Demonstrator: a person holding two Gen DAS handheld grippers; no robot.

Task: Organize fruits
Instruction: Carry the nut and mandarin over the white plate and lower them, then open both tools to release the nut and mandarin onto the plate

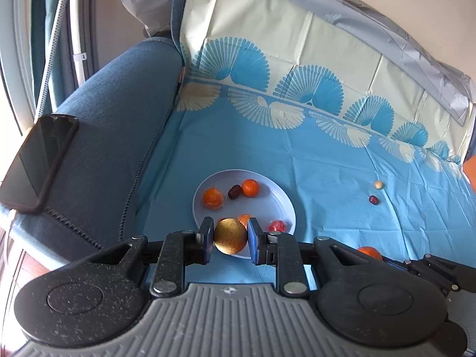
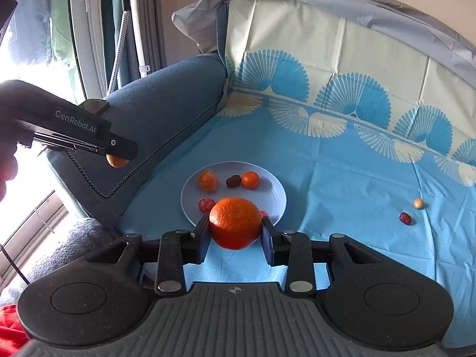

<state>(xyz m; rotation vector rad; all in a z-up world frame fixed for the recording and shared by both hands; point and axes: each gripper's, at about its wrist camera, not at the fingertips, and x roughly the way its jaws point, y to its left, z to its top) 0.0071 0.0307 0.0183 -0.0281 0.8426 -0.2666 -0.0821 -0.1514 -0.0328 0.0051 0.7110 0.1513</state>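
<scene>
The left gripper is clamped on a round golden-brown fruit, held over the near rim of the plate. The right gripper grips a big orange, also at the plate's near edge. On the plate lie two small oranges, a dark date between them, and red-wrapped pieces. Well right of the plate, on the blue cloth, sit another date and a pale nut.

One plate, one orange, one golden pear, two dates, one phone are counted.
</scene>
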